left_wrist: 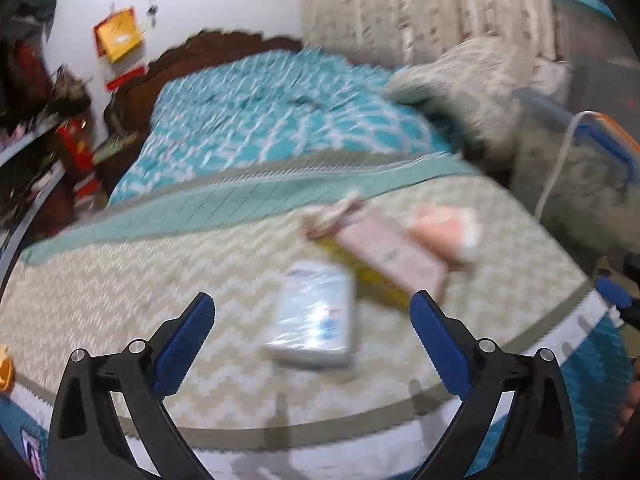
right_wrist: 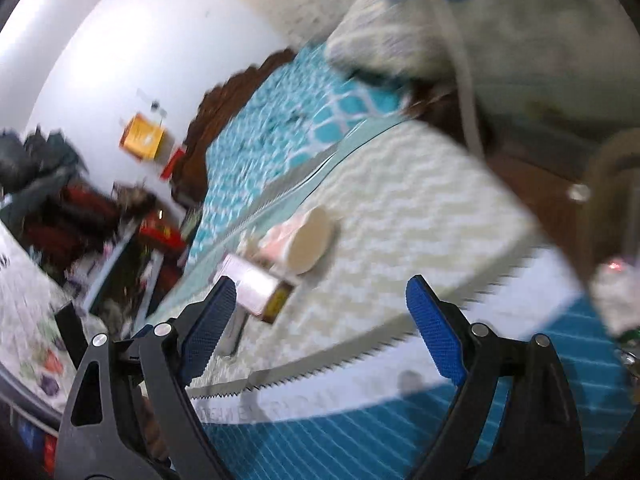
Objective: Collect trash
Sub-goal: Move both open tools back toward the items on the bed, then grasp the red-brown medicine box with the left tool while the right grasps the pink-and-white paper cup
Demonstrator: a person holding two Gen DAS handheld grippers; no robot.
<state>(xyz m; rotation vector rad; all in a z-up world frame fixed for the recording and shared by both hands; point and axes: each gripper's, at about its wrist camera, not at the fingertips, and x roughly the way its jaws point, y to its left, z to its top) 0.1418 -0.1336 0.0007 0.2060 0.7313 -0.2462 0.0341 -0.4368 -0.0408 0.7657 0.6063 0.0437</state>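
Trash lies on a cream zigzag mat (left_wrist: 120,280) on the bed. A clear-wrapped white and blue packet (left_wrist: 316,316) lies between the open fingers of my left gripper (left_wrist: 314,320), which is empty and just short of it. Beyond it lie a pink box (left_wrist: 388,252) over a yellow box (left_wrist: 372,280), a pink paper cup (left_wrist: 444,228) on its side and a crumpled wrapper (left_wrist: 332,216). My right gripper (right_wrist: 320,312) is open and empty above the mat's near edge. The cup (right_wrist: 308,240) and the pink box (right_wrist: 256,284) lie ahead of it, to the left.
A teal patterned bedspread (left_wrist: 260,120) covers the bed up to a dark wooden headboard (left_wrist: 224,48). A grey pillow or blanket (left_wrist: 464,80) lies at the right with a white cable (left_wrist: 560,160). Cluttered shelves (left_wrist: 44,140) stand at the left.
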